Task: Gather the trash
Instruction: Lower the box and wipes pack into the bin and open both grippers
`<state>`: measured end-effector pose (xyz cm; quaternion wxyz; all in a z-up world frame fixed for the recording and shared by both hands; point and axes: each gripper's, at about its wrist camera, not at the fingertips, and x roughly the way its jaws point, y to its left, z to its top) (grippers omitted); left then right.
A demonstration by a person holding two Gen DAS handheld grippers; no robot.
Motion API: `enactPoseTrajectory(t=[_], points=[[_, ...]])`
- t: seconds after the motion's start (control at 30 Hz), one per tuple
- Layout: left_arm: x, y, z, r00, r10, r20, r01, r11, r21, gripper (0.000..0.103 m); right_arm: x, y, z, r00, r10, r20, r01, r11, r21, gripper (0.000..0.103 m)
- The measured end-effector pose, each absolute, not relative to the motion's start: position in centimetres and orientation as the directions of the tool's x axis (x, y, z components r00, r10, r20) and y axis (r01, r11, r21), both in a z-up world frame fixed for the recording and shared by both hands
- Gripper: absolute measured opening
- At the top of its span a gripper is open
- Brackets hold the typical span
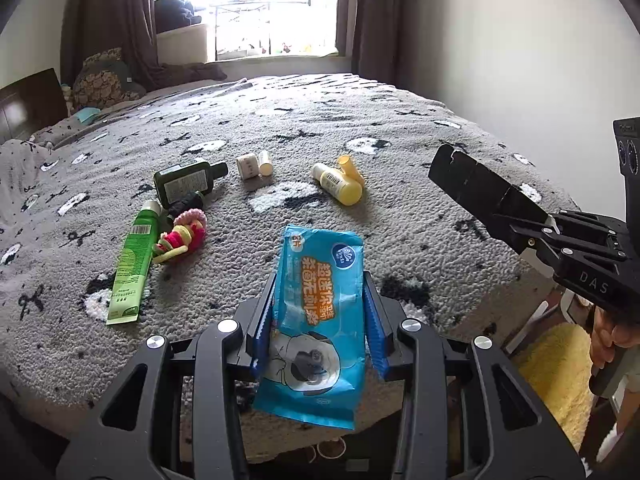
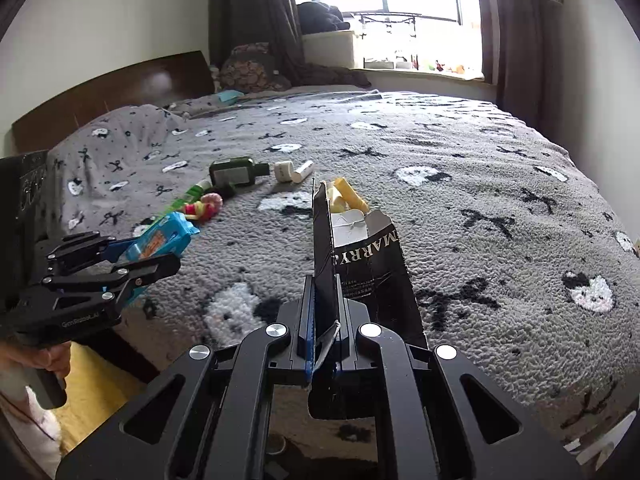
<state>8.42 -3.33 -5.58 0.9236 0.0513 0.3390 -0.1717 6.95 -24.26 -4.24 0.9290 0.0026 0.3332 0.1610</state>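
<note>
My left gripper (image 1: pixel 320 308) is shut on a blue wet-wipes packet (image 1: pixel 320 280), which stands up between its blue pads above the near edge of the bed. In the right wrist view the same gripper (image 2: pixel 132 256) and packet (image 2: pixel 164 236) show at the left. My right gripper (image 2: pixel 324 300) is shut on one wall of a torn black carton (image 2: pixel 372 264) with white lettering. From the left wrist view that carton (image 1: pixel 472 184) juts out at the right. On the blanket lie a green tube (image 1: pixel 132 264), a dark green bottle (image 1: pixel 184 182), two small white jars (image 1: pixel 254 165) and a yellow bottle (image 1: pixel 340 182).
A grey patterned blanket (image 1: pixel 400 128) covers the bed. A bundle of pink and yellow hair ties (image 1: pixel 184 236) lies by the green tube. Pillows (image 1: pixel 100 80) and a dark headboard (image 2: pixel 120 84) are at the far left, a window behind. A yellow rug (image 1: pixel 552 368) lies on the floor.
</note>
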Motion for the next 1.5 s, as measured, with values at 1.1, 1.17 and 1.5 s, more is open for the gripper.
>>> enactPoseTrajectory(t=[1.1,1.17,1.5], points=[[-1.9,-2.0,-17.1,0.478,-0.327,-0.815,0.37,0.917,-0.151,0.038,-2.7,-19.2,-14.3,0.453,0.452,-0.769,-0.374,0.879,0.296,0.008],[-2.1,-2.0,-18.3,0.458,-0.326,-0.827,0.367,0.917,-0.158,0.038,-2.8,-19.1,-15.1,0.432,0.453,-0.78,-0.369,0.878,0.306,0.008],[-2.1,-2.4,-22.7,0.355,-0.289,-0.889,0.346,0.924,-0.163,0.038,-2.5,-19.3,-18.9,0.332,0.413,-0.848,-0.303,0.898,0.318,0.008]])
